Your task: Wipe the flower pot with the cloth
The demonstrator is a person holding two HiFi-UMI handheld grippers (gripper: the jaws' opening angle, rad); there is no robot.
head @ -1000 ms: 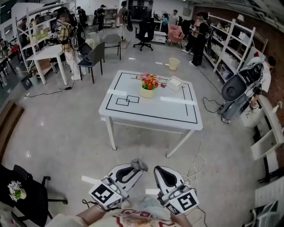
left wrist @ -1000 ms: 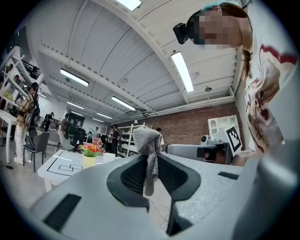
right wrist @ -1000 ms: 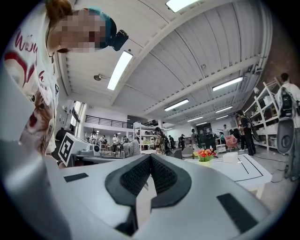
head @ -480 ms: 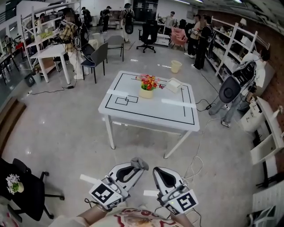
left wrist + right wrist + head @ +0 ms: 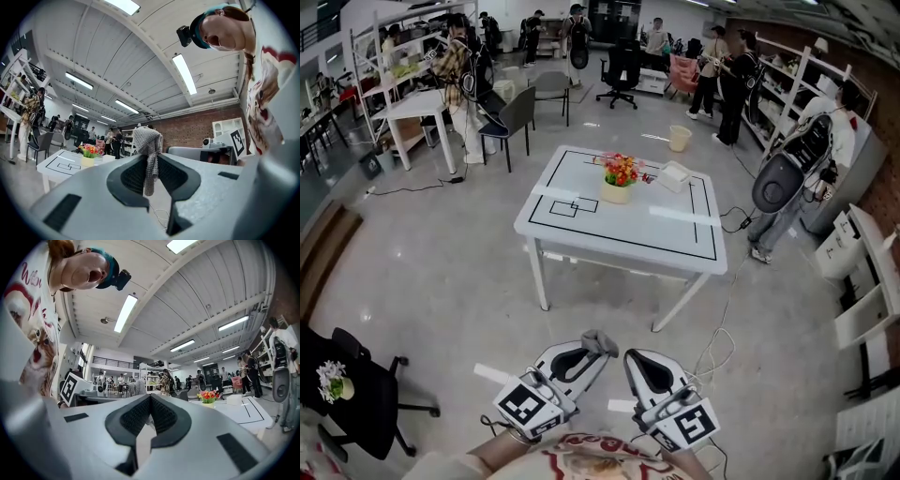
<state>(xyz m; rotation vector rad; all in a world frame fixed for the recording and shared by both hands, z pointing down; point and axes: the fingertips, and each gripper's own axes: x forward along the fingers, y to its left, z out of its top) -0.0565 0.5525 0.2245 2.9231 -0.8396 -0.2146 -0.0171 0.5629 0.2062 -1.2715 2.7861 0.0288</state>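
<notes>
Left gripper (image 5: 592,354) we find clamped on the grey cloth (image 5: 599,342); right gripper (image 5: 637,360) pressed together, empty. We note the flower pot (image 5: 617,193) at twelve o'clock on a white, black-lined table (image 5: 666,234), well apart, across glossy grey floor (image 5: 441,281).

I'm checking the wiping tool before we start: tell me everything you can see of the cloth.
The cloth is small, grey and looks knitted. It is pinched in the shut jaws of the left gripper. A bunched end bulges above the jaw tips, and a narrow strip hangs down between them. Nothing else touches it. The flower pot stands far off on the table.
</notes>
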